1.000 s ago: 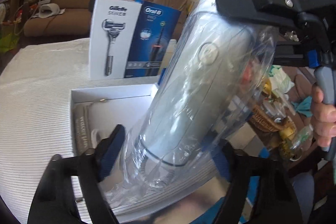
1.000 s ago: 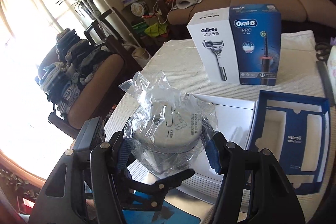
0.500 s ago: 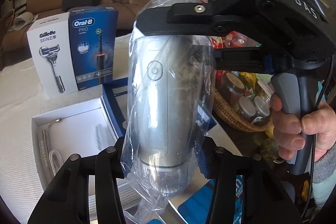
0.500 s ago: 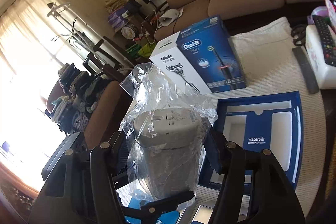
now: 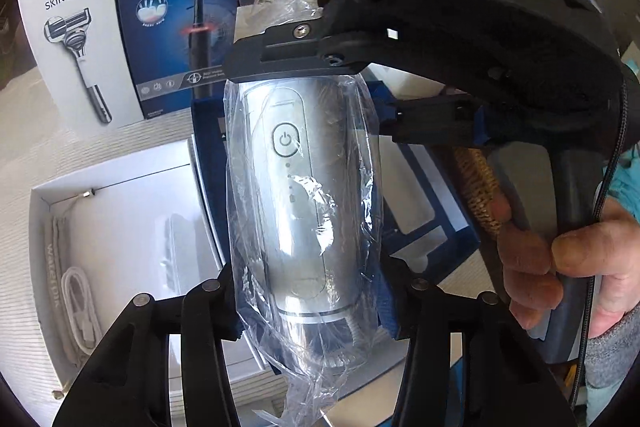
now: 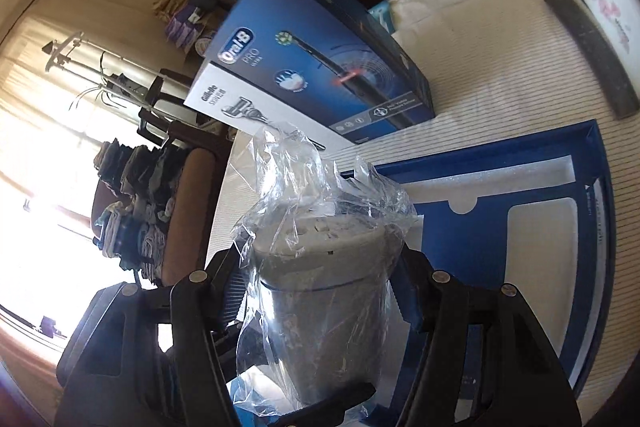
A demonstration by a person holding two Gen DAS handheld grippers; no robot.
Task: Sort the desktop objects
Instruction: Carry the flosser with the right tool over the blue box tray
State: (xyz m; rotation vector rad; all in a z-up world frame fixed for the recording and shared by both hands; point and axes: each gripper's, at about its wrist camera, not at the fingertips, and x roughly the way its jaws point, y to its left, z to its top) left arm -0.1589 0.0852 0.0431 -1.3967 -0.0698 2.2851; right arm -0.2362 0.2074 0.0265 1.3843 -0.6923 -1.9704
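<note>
Table: your cloth-covered table (image 6: 500,75) carries everything; the sorting looks about midway, judged from how things lie.
Upright boxes: the Oral-B box (image 5: 180,11) and the Gillette box (image 5: 76,47) stand side by side at the far edge, seemingly already placed.
Blue tray: the blue moulded tray (image 6: 592,227) lies open with its white cavities bare, so the device probably belongs there and is not yet in.
White box: the white open box (image 5: 120,195) sits just beside the tray, with a coiled white cable (image 5: 80,303) and a folded pouch inside.
Bagged device: you hold the silver water flosser (image 5: 296,211), wrapped in a clear plastic bag (image 6: 320,187), in the air above the tray and box, touching neither.
Left gripper (image 5: 312,303): its jaws are closed narrowly on the lower body of the flosser.
Right gripper (image 6: 320,279): its jaws clamp the upper end, just under the cap.
Left view only: it shows the power button, the white box contents and your right hand (image 5: 560,267) on the handle.
Right view only: it shows the flosser's cap, the whole tray layout and a dark remote (image 6: 592,55) near the table edge.
Left to do: seat the device, then close up the packaging.
</note>
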